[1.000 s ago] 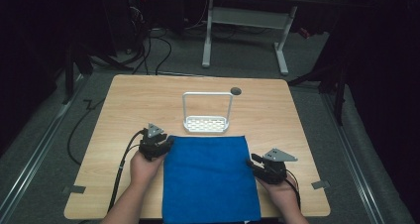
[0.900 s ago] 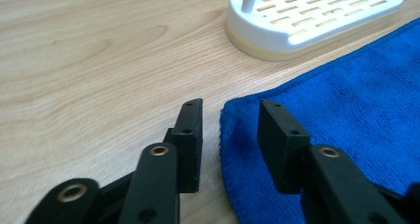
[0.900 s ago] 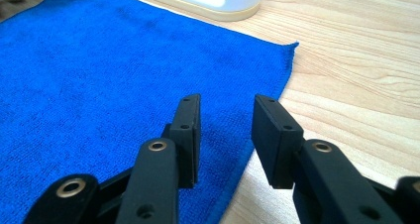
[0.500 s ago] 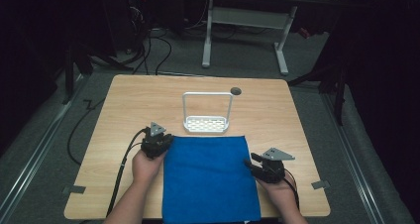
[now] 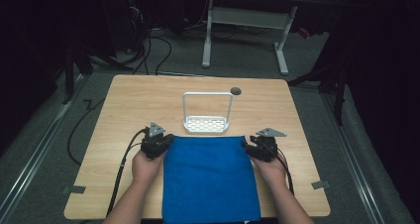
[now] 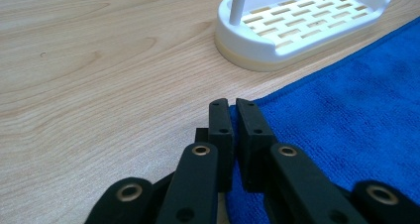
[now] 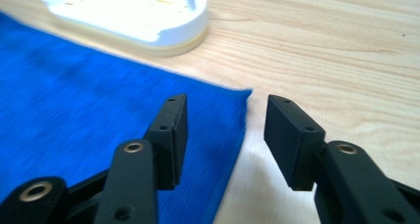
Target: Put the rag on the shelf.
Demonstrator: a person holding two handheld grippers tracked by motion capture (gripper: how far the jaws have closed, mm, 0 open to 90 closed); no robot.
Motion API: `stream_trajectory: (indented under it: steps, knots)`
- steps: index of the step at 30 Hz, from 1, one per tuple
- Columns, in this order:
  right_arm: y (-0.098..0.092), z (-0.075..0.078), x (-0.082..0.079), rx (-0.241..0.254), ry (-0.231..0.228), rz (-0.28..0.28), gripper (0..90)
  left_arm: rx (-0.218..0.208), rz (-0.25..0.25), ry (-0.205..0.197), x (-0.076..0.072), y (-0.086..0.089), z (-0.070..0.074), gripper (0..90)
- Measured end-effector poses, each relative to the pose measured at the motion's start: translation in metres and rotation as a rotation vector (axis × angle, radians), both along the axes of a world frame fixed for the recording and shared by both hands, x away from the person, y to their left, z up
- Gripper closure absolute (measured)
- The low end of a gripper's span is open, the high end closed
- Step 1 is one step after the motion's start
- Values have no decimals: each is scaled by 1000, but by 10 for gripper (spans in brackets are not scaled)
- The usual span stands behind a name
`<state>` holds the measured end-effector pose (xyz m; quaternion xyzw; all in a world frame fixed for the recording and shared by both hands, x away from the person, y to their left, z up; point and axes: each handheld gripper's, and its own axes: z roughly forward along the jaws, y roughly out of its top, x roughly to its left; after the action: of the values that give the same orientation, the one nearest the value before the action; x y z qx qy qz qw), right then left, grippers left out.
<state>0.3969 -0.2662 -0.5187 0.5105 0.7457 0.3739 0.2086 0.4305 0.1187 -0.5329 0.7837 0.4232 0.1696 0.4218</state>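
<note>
A blue cloth (image 5: 210,177) lies flat on the wooden table (image 5: 138,100), its near edge hanging over the front. My left gripper (image 5: 165,140) sits at the cloth's far left corner. In the left gripper view (image 6: 232,107) its jaws have just been closing and now pinch that corner of the cloth (image 6: 346,120). My right gripper (image 5: 246,145) is at the far right corner. In the right gripper view (image 7: 225,110) its jaws have just been opening and stand apart over the cloth's (image 7: 74,95) right edge, with the corner between them and neither pad pressing on it.
A white slotted rack (image 5: 207,124) with a tall wire handle stands just beyond the cloth's far edge, close to both grippers (image 6: 297,26) (image 7: 133,16). A dark round hole (image 5: 236,90) marks the table's far side. Bare wood lies left and right of the cloth.
The right gripper slid away from the person along the cloth's right edge to its far corner. The left gripper stayed at the far left corner.
</note>
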Motion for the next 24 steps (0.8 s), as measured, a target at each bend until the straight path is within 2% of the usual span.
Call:
stream_trajectory:
  steps: [3, 5, 8, 12, 13, 16, 19, 24]
  knots:
    - [3, -3, 15, -14, 27, -9, 542, 0, -3, -4, 0, 0, 0, 855]
    - [5, -2, 22, -25, 25, 0, 561, -1, -3, -3, 0, 0, 0, 852]
    - [10, -4, 27, -34, 51, 1, 560, -4, -1, -2, 0, 0, 0, 848]
    - [14, -8, 28, -66, 69, 20, 576, -6, -2, 1, 0, 0, 0, 841]
    - [15, -9, 27, -85, 59, 22, 584, -7, -3, 2, 0, 0, 0, 840]
    - [16, -9, 27, -83, 59, 18, 616, -11, -2, 11, 1, 1, 0, 833]
    - [17, -9, 24, -98, 46, 24, 674, -12, 1, 18, 2, 1, 0, 832]
    - [20, -10, 21, -92, 40, 21, 801, -20, 2, 27, 2, 1, -1, 842]
